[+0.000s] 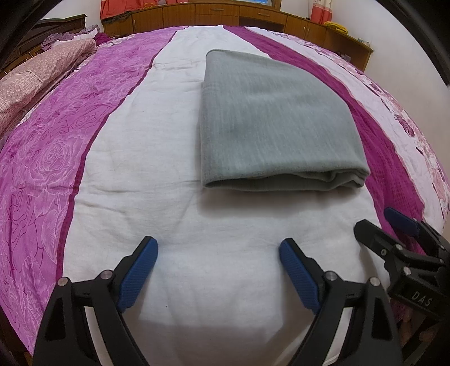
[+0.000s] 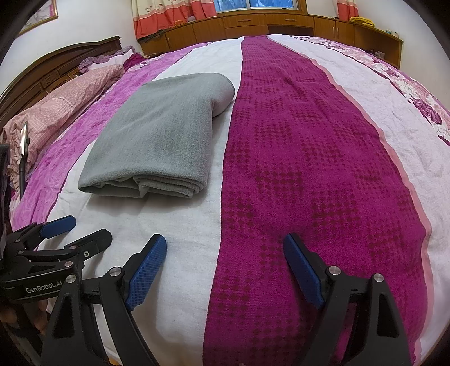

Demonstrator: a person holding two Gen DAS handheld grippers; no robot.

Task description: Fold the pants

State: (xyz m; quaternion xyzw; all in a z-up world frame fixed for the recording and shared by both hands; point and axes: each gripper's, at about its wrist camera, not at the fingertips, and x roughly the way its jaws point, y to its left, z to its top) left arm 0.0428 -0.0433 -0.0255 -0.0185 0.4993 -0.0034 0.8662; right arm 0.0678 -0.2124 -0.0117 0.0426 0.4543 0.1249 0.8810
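Observation:
The grey pants [image 1: 275,124] lie folded into a thick rectangle on the white stripe of the bed; they also show in the right wrist view [image 2: 157,140], with the layered fold edges facing me. My left gripper [image 1: 218,247] is open and empty, low over the white bedspread, just short of the pants' near edge. My right gripper [image 2: 225,245] is open and empty, to the right of the pants, over the border of the white and dark magenta stripes. Each gripper shows in the other's view: the right one [image 1: 393,233] and the left one [image 2: 67,231].
The bed [image 1: 84,140] has pink, white and magenta striped bedding. Pink pillows [image 2: 62,95] lie at the wooden headboard on the left. Wooden cabinets [image 2: 281,25] and curtains line the far wall.

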